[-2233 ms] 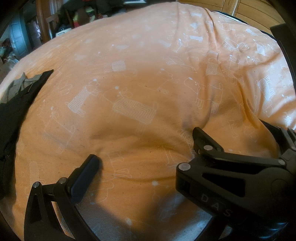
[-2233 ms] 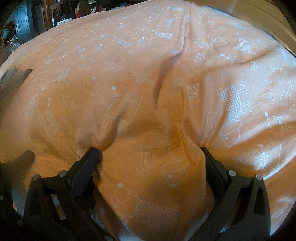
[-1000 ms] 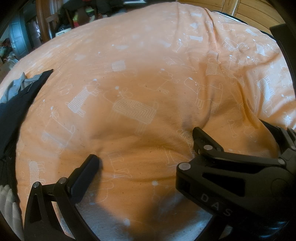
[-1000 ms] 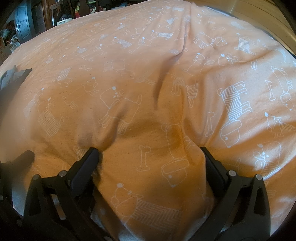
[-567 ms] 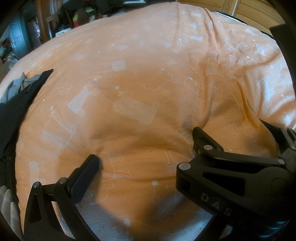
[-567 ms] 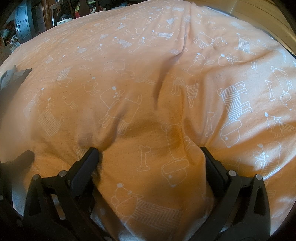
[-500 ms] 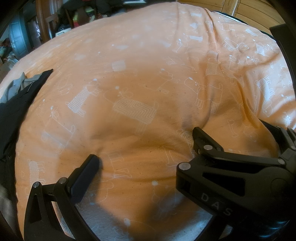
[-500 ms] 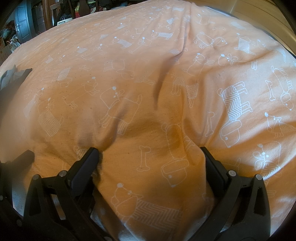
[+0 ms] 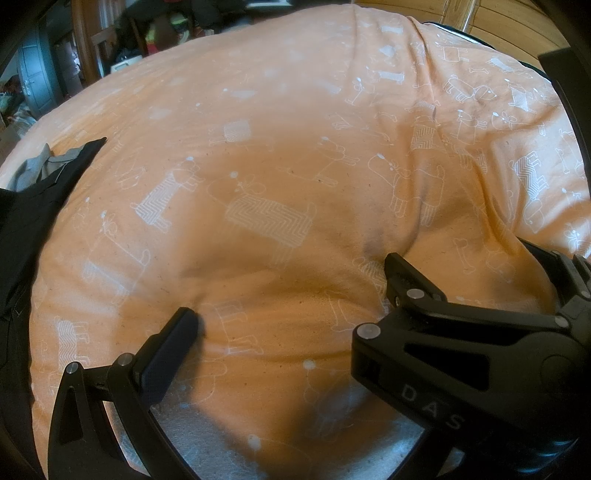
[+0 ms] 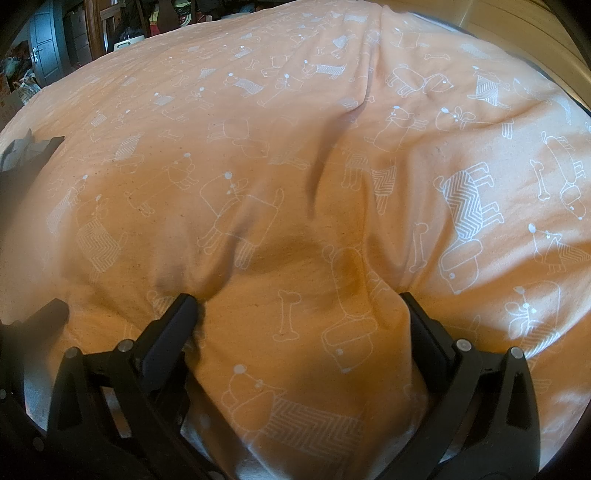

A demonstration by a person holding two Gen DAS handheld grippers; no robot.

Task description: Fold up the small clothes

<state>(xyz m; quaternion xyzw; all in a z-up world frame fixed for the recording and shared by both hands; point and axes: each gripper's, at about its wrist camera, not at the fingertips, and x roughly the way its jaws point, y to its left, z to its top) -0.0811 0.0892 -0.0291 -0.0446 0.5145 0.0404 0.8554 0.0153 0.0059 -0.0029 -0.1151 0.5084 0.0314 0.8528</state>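
Note:
A dark garment (image 9: 33, 206) with a grey piece (image 9: 40, 170) beside it lies at the far left of the orange dog-print bed cover (image 9: 280, 155). It shows small at the left edge of the right wrist view (image 10: 26, 155). My left gripper (image 9: 295, 317) rests on the cover, open, holding nothing. Its right finger is hidden behind my right gripper's black body (image 9: 461, 354). My right gripper (image 10: 299, 302) is open and presses into the cover, which bulges between its fingers (image 10: 177, 314). Both grippers are well to the right of the garment.
The bed cover (image 10: 258, 110) fills both views, with a crease running up its middle (image 10: 321, 173). Wooden boards (image 9: 509, 26) lie past the far right edge. Cluttered furniture and a grey door (image 10: 48, 48) stand beyond the far left.
Both grippers have stayed put. At the lower left edge of the left wrist view a pale ribbed thing showed briefly and has gone out of sight.

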